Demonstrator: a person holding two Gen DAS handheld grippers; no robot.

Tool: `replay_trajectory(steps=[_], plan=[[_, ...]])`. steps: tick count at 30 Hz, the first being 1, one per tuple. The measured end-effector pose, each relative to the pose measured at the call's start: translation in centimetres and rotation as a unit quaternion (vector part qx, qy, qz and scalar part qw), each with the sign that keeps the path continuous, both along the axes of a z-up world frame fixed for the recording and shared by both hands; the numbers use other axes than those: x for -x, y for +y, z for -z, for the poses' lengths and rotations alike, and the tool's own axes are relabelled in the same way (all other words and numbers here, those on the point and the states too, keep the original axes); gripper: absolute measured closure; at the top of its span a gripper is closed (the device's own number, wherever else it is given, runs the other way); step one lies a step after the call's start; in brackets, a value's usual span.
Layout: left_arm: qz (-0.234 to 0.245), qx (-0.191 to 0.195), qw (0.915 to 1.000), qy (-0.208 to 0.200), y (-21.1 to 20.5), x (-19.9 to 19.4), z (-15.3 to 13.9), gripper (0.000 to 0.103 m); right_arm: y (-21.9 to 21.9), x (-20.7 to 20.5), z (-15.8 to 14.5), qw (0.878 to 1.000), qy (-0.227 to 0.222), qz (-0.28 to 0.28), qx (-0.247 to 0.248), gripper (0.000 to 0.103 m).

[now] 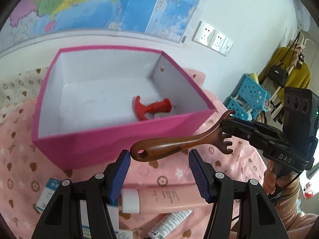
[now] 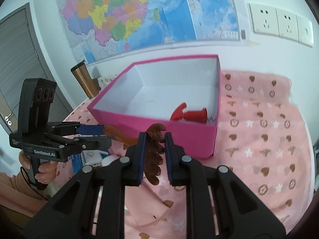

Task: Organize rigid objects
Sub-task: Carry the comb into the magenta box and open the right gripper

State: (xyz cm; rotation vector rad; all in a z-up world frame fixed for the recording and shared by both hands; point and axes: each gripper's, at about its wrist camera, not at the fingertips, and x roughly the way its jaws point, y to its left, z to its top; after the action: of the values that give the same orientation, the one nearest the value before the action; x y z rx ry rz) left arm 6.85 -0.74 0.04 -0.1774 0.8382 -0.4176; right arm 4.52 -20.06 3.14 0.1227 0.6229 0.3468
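The right gripper (image 2: 154,139) is closed on the head of the brown opener (image 1: 179,144) and holds it in the air, just near of the pink box (image 1: 111,139). The left gripper (image 1: 159,155) stands open around the handle end, holding nothing. A red corkscrew (image 1: 152,108) lies inside the box.
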Motion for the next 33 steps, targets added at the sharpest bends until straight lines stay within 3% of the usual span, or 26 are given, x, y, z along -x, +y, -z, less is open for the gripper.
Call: replay_trajectory(steps=[15,33], plan=[[-0.011,0.009,0.9995,-0.028,0.5,-3.1,-2.9,0.042,-0.9,-3.5,-3.6,1.0,-0.027,-0.01,0.001,0.083],[-0.009,0.003,0.999,0.043,0.0,-8.7,1.2,0.042,-2.7,-9.2,-1.4,1.0,0.027,-0.005,0.012,0.083]])
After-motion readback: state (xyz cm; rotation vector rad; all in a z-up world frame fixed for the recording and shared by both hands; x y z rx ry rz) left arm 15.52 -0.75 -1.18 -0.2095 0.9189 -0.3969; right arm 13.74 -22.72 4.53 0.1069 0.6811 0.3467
